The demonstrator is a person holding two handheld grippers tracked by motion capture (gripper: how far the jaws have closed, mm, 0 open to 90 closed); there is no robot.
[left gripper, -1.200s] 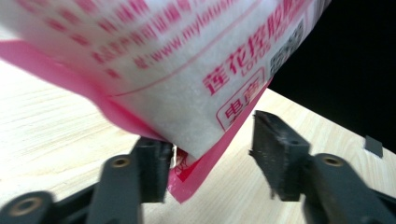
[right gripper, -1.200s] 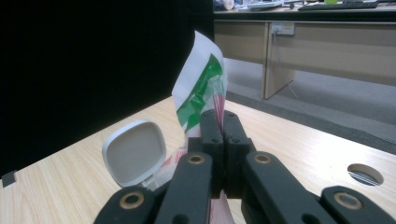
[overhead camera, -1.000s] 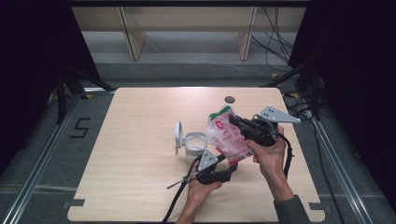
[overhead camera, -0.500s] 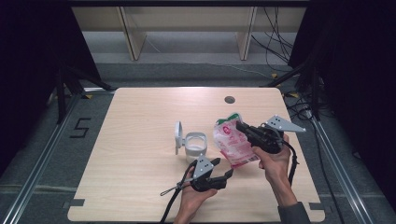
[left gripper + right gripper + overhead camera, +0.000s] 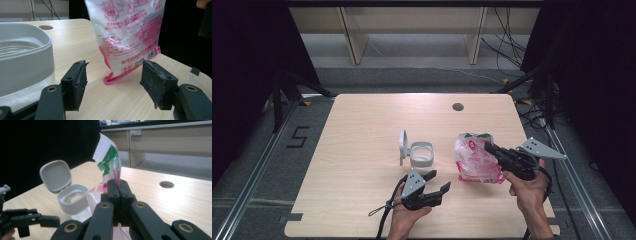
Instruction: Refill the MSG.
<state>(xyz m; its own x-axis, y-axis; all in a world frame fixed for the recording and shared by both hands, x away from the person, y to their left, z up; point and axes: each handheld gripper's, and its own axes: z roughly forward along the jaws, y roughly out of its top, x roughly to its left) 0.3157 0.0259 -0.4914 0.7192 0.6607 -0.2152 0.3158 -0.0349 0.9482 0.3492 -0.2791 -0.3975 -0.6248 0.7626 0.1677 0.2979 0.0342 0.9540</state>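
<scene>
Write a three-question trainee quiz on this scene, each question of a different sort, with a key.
1. True or false: the right gripper is shut on the pink-printed plastic bag.
2. The white container has its hinged lid: A) closed B) open and upright C) lying detached.
3. Fill in: the left gripper has its jaws ____.

Key: 1 true. 2 B. 3 open.

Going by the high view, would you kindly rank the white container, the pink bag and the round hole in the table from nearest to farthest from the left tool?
From the left tool, whose jaws stand open:
1. White container, lid open, just beyond the tool.
2. Pink bag, off to the right, pinched by the right tool.
3. Round hole, near the table's far edge.
</scene>
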